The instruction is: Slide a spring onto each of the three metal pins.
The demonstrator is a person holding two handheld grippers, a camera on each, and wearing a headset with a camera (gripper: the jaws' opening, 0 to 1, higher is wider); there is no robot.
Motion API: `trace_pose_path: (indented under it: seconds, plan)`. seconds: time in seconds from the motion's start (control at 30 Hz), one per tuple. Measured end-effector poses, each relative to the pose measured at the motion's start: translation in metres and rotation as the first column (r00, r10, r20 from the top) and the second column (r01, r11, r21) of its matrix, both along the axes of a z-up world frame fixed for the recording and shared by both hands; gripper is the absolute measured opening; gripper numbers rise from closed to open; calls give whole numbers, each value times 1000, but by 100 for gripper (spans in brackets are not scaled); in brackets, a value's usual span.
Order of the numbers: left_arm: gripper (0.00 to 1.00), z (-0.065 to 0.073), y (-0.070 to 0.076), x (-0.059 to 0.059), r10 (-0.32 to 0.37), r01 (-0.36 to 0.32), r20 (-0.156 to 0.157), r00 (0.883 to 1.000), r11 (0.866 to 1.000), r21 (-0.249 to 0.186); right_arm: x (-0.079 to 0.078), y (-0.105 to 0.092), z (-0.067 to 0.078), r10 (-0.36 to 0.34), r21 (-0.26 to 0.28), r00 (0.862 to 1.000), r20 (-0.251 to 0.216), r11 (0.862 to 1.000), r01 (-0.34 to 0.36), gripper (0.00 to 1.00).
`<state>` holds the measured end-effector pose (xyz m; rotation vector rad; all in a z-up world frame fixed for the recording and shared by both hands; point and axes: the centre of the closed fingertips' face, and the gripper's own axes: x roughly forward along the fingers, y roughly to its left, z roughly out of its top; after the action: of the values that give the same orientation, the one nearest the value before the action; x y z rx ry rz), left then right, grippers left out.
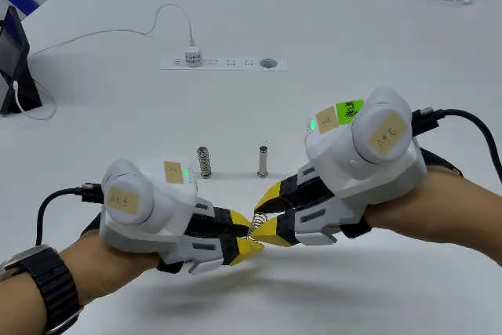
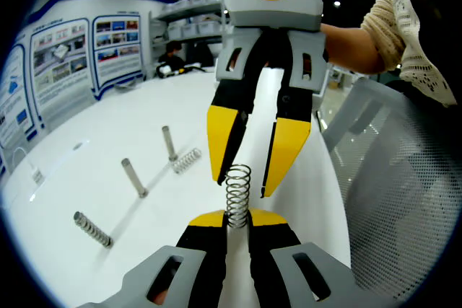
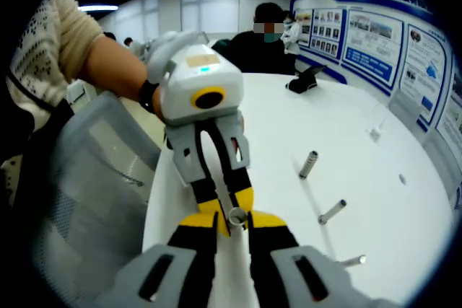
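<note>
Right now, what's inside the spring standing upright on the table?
A metal pin, it seems: its tip shows just above the top coils of the spring. The coils cover the rest, so the pin's shaft and base cannot be seen.

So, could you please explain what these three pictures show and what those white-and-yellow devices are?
No robot here: a person holds a two-jaw gripper in each hand. One picture comes from a headset camera looking down; the two round ones come from cameras riding on the grippers. The left gripper is shut on a small spring, and the right gripper has its jaws open around the spring's free end. On the white table stand metal pins: a bare pin and a spring-covered pin.
</note>
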<state>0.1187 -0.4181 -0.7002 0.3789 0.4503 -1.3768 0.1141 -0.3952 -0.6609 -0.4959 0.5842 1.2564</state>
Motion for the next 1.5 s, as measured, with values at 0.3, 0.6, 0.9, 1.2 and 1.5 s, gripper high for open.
trace_pose_path:
  seconds: [0.3,0.6,0.9,1.2,1.5]
  plan:
    - [10,3,-2,-1,3,-3,-4,1000,1000,-25,4,1,2,-35,18,999,8,999,35,13]
    - [10,10,-1,3,31,-33,-26,999,996,-80,8,1,4,-77,49,997,1,996,77,13]
    - [11,11,-2,3,35,-36,-20,999,996,-82,8,5,5,-86,68,996,-8,994,87,12]
    - [18,13,2,10,72,-73,-17,997,993,-90,13,1,6,-109,71,994,-8,991,109,12]
    - [29,14,18,14,127,-129,-26,992,987,-93,17,-3,7,-122,75,992,-5,990,122,12]
